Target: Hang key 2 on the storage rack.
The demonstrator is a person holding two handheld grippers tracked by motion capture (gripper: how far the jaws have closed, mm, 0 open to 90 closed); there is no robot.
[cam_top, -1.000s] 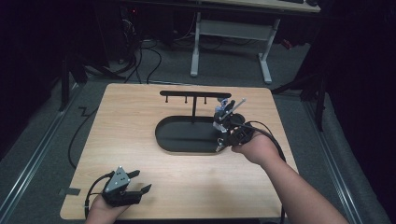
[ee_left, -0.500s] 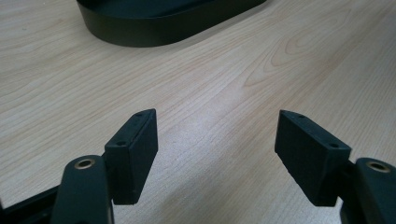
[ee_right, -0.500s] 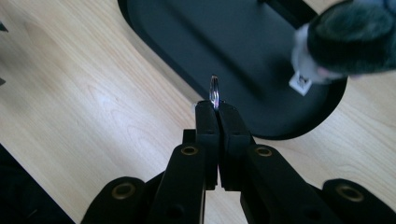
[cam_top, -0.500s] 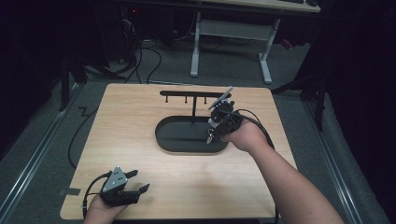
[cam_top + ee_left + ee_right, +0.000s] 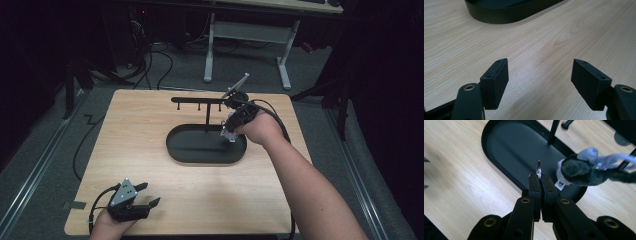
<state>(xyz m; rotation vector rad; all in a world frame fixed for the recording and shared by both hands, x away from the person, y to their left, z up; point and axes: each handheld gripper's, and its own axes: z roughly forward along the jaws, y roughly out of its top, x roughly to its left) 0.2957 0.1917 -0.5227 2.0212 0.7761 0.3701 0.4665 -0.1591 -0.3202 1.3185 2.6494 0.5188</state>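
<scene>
**Spotter:** What have you got in the right gripper (image 5: 539, 176)?

**Operator:** I have its jaws pinched tight on a metal key ring (image 5: 538, 169), which stands edge-on just past the tips. A grey plush keychain (image 5: 579, 171) dangles off it to the right in the right gripper view, above the black oval tray (image 5: 192, 152).

**Spotter:** And the rack?

**Operator:** The hook bar (image 5: 197, 100) runs left to right on a post rising from the tray. In the high view my right gripper (image 5: 231, 131) sits just under the bar's right end, on its near side, so I judge the hooks lie up and slightly farther from the ring. The ring's opening has to face a peg, across the bar's long axis.

**Spotter:** Left side any use?

**Operator:** The left gripper (image 5: 145, 197) rests at the near left corner of the table (image 5: 150, 125), jaws spread wide and empty, well apart from the rack. The right hand is the nearer one by far.
</scene>
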